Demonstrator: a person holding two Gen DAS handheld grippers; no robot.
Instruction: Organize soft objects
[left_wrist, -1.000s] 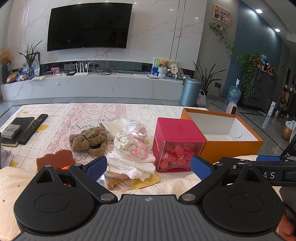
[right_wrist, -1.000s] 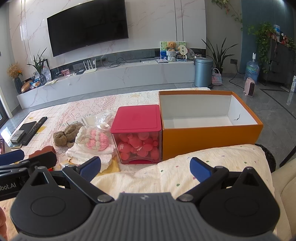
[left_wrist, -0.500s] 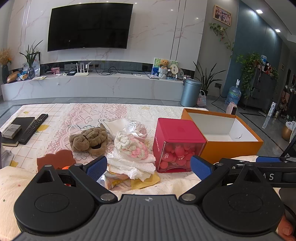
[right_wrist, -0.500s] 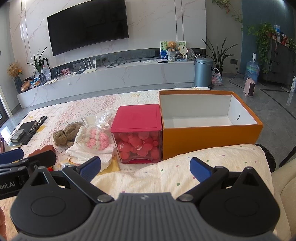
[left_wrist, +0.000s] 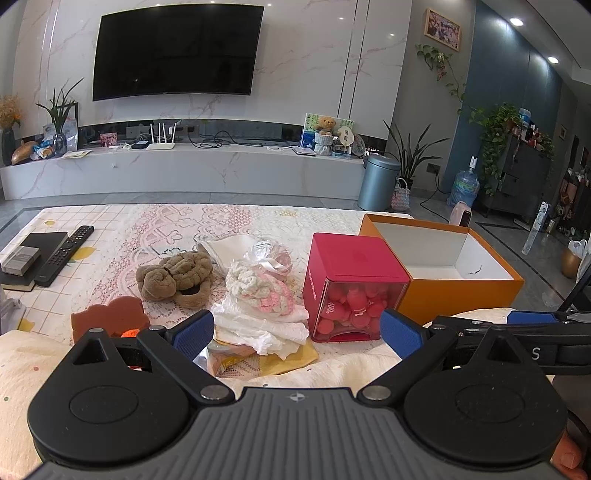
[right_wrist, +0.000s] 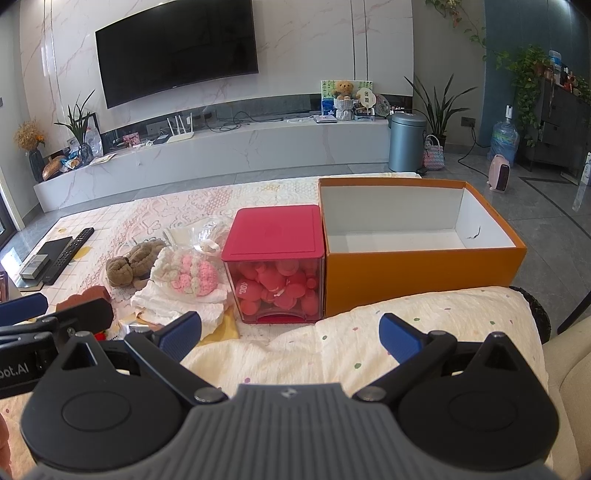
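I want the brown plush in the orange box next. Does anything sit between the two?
Yes. Between the brown plush and the orange box lie the pink-and-white crochet piece on white cloths and the red-lidded clear cube, which stands right against the box's left wall.

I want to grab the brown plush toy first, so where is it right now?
In the left wrist view the brown plush toy lies left of centre on the lace cloth, between the remote control and the pink and white crochet piece.

Fuzzy brown plush toy (left_wrist: 177, 275), crocheted yarn bundle (left_wrist: 258, 288), glossy plastic red box (left_wrist: 351, 288) (matt cardboard orange box (right_wrist: 421, 266) alongside).
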